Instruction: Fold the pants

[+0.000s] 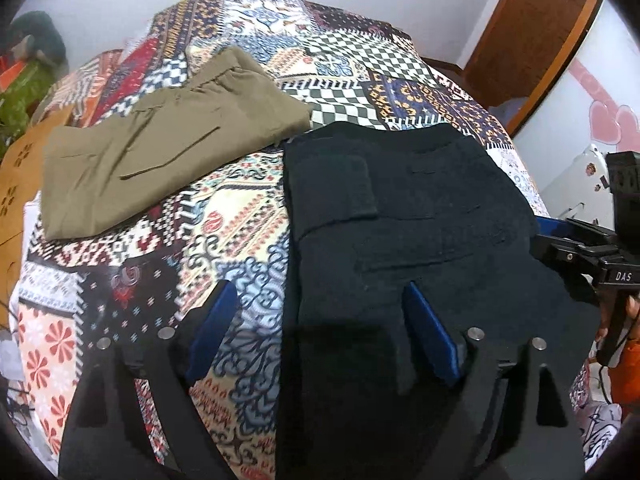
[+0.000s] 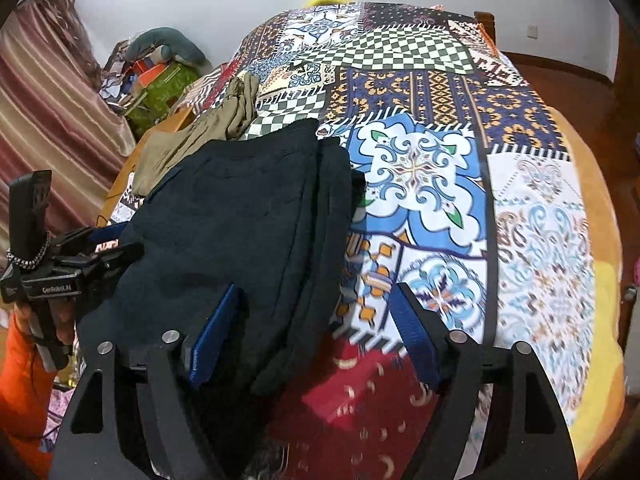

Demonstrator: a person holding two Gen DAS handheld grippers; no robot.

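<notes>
Folded black pants (image 1: 400, 208) (image 2: 240, 216) lie flat on a patchwork bedcover (image 1: 240, 200) (image 2: 440, 184). My left gripper (image 1: 320, 286) is open and straddles their left edge, with its blue pads (image 1: 216, 320) well clear of the cloth. Over the right edge of the pants my right gripper (image 2: 316, 288) is open too, one finger above the fabric and the other above the cover. Each gripper also shows at the side of the other's view, held by a hand in an orange sleeve (image 2: 20, 380).
Folded khaki pants (image 1: 160, 148) (image 2: 192, 140) lie on the bed to the left of and beyond the black ones. A wooden door (image 1: 528, 32) stands at the far right. A striped curtain (image 2: 48, 100) and a cluttered pile (image 2: 160, 76) sit left of the bed.
</notes>
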